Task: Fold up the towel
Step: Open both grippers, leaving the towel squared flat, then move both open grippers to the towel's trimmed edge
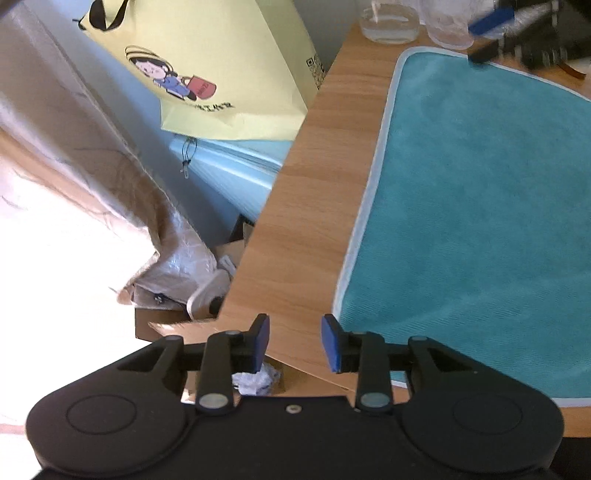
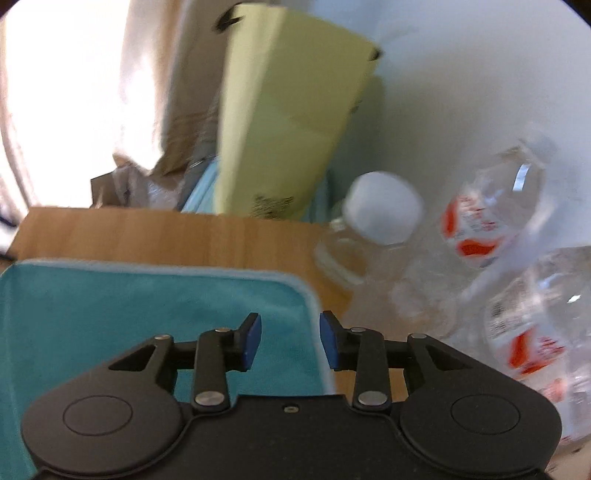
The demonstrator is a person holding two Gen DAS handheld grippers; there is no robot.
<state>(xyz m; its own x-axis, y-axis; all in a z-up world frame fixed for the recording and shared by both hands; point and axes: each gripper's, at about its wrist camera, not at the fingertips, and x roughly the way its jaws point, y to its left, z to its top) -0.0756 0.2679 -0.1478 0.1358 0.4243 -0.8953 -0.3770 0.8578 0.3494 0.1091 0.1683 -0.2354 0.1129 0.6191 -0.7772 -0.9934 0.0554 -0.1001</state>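
A teal towel [image 1: 480,206] with a pale blue hem lies flat on the wooden table [image 1: 314,206]. My left gripper [image 1: 294,341] is open and empty, hovering over the table's near left corner, just left of the towel's near corner. My right gripper [image 2: 290,341] is open and empty, above the towel's far right corner [image 2: 147,314]. It also shows blurred at the far edge of the towel in the left wrist view [image 1: 495,33].
Clear plastic bottles [image 2: 480,221] with red labels and a white-capped jar [image 2: 380,214] stand on the table right of the towel. A yellow paper bag [image 1: 207,70] and boxes with wrapping sit on the floor beyond the table's left edge.
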